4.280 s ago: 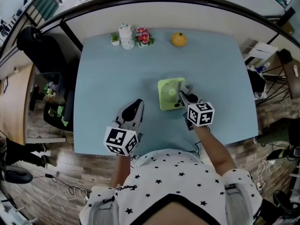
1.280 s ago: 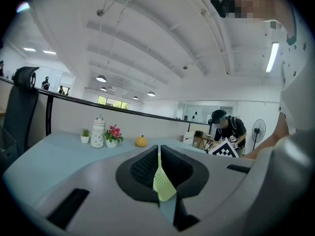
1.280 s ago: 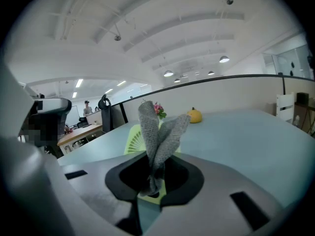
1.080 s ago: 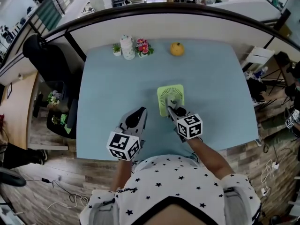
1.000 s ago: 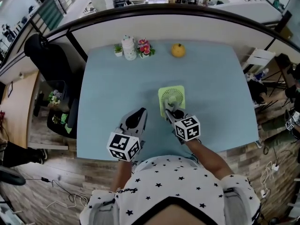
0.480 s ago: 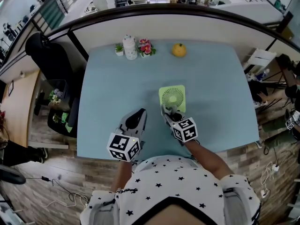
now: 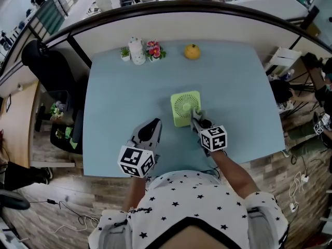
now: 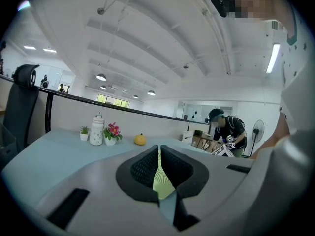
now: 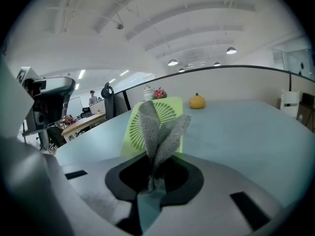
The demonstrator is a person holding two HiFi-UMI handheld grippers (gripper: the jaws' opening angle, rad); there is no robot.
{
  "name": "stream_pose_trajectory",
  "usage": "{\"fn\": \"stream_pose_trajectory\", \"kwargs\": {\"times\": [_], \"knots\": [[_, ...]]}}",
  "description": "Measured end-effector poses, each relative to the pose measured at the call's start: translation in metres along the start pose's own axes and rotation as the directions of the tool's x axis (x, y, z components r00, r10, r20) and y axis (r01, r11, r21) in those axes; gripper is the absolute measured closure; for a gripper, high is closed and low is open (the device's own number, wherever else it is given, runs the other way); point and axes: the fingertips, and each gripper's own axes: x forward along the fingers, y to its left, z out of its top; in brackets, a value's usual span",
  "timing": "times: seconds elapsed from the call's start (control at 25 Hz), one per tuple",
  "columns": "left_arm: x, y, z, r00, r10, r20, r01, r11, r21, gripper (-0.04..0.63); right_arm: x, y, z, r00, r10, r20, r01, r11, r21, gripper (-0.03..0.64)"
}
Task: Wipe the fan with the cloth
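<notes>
A light green square fan [image 7: 184, 107] stands in the middle of the pale blue table [image 7: 119, 97]. My right gripper [image 7: 197, 119] is at the fan's near right corner, shut on a grey cloth [image 7: 198, 114] that touches the fan there. In the right gripper view the cloth [image 9: 158, 130] sticks up from the shut jaws in front of the fan's grille [image 9: 134, 127]. My left gripper [image 7: 150, 129] hovers near the table's front edge, left of the fan, shut and empty. A sliver of the fan [image 8: 160, 180] shows beyond the left gripper's [image 8: 158, 156] jaws.
Along the table's far edge stand a small potted plant [image 7: 125, 54], a white jar [image 7: 137, 51], a pot of pink flowers [image 7: 153, 51] and a yellow-orange fruit [image 7: 192, 51]. A black office chair [image 7: 49, 69] stands left of the table. A person [image 8: 224, 132] is in the background.
My right gripper has slid the cloth to the right along the fan's near side, from its left corner to its right corner. The left gripper has stayed in place.
</notes>
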Motion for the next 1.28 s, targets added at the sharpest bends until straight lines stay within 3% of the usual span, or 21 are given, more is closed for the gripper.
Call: {"fn": "stream_pose_trajectory", "kwargs": {"times": [0.36, 0.68, 0.96, 1.28], "knots": [[0.008, -0.001, -0.004, 1.0, -0.016, -0.015, 0.016, 1.0, -0.001, 0.555, -0.013, -0.037, -0.005, 0.996, -0.086, 0.012, 0.085, 0.993, 0.083, 0.563], [0.012, -0.003, -0.003, 1.0, -0.022, -0.016, 0.022, 1.0, -0.002, 0.555, -0.015, -0.038, -0.005, 0.996, -0.086, 0.015, 0.084, 0.991, 0.099, 0.563], [0.009, 0.002, -0.001, 1.0, -0.011, -0.008, 0.011, 1.0, 0.001, 0.555, -0.028, -0.024, 0.044, 0.985, -0.057, 0.163, 0.032, 0.988, 0.153, 0.563], [0.004, 0.004, 0.006, 1.0, 0.003, 0.012, -0.003, 1.0, 0.012, 0.555, -0.057, 0.024, 0.11, 0.936, 0.059, 0.346, -0.106, 0.987, 0.117, 0.563]]}}
